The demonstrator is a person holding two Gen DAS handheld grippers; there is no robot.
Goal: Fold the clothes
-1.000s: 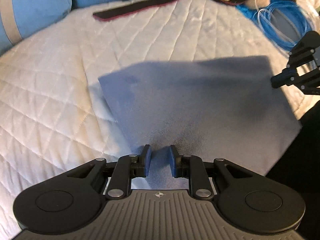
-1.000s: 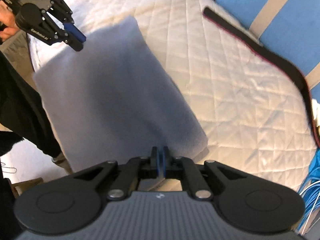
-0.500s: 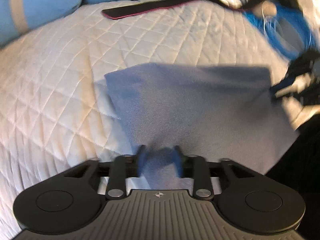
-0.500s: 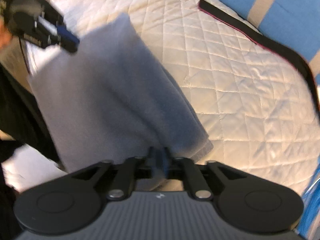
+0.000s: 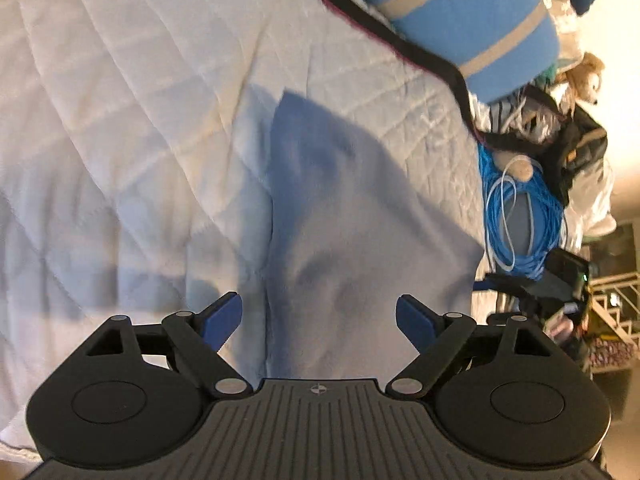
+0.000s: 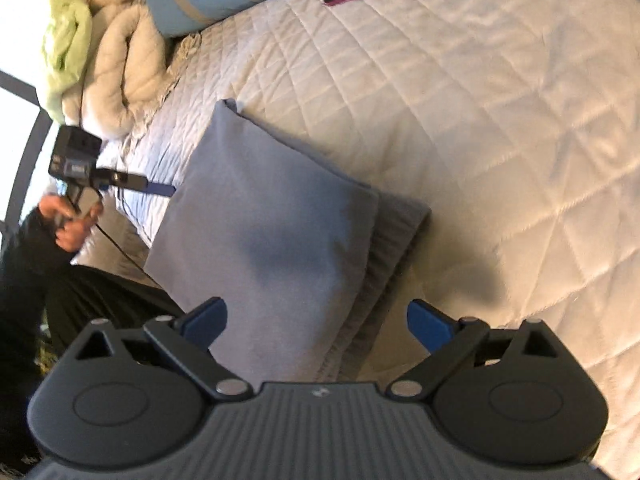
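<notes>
Left wrist view: both your hand-held grippers stand wide, gripping nothing.
Your left hand-held gripper [image 5: 318, 318] and right hand-held gripper [image 6: 318, 322] have just been opening; the folded grey-blue cloth [image 6: 272, 236] lies released on the quilted bed [image 6: 500, 100].

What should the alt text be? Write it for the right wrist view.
A folded grey-blue garment lies on a white quilted bed, with the right gripper open just above it. The left gripper, held in a hand, is at the garment's far edge.
</notes>
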